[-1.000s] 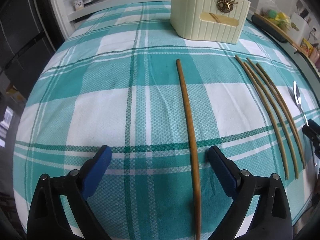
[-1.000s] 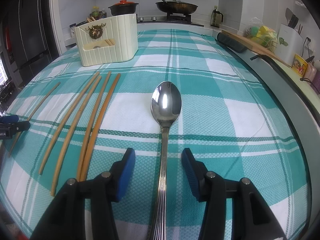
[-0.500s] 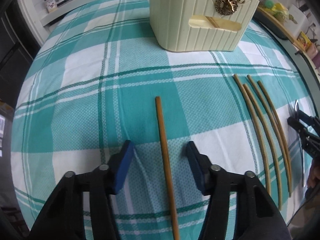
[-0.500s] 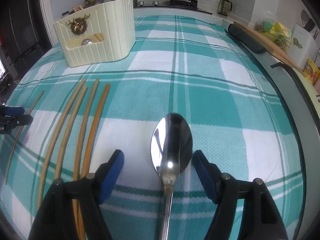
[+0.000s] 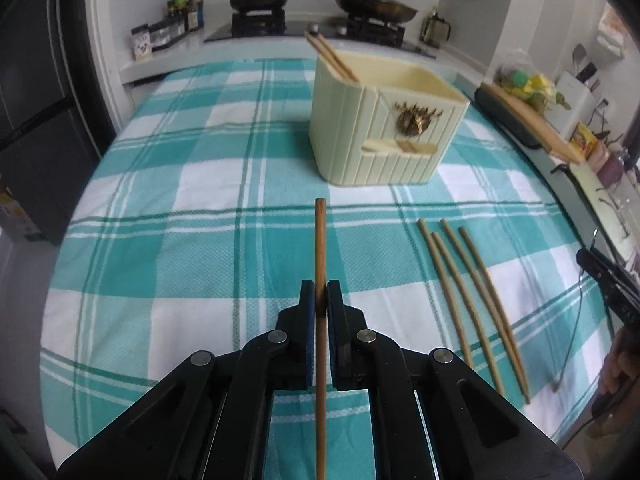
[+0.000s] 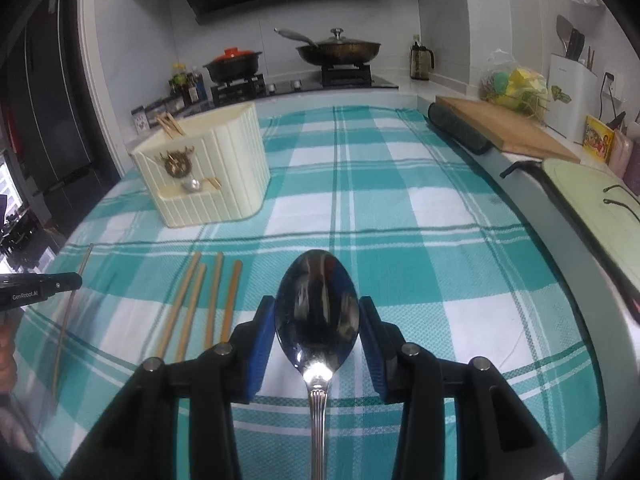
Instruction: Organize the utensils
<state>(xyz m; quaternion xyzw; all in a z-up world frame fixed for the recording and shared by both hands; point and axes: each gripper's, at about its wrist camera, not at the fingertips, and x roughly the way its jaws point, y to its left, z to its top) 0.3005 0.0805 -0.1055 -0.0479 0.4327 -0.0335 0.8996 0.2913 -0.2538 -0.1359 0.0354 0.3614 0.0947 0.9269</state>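
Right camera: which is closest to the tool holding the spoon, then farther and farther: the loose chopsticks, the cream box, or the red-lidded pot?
1. Loose chopsticks: just left of the right tool, on the cloth.
2. Cream box: farther back, left.
3. Red-lidded pot: farthest, on the stove.

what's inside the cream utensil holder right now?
In the utensil holder, two chopsticks lean out of the tall back compartment. The low front slot shows a shiny spoon bowl and a wooden piece. The walls hide the compartment floors.
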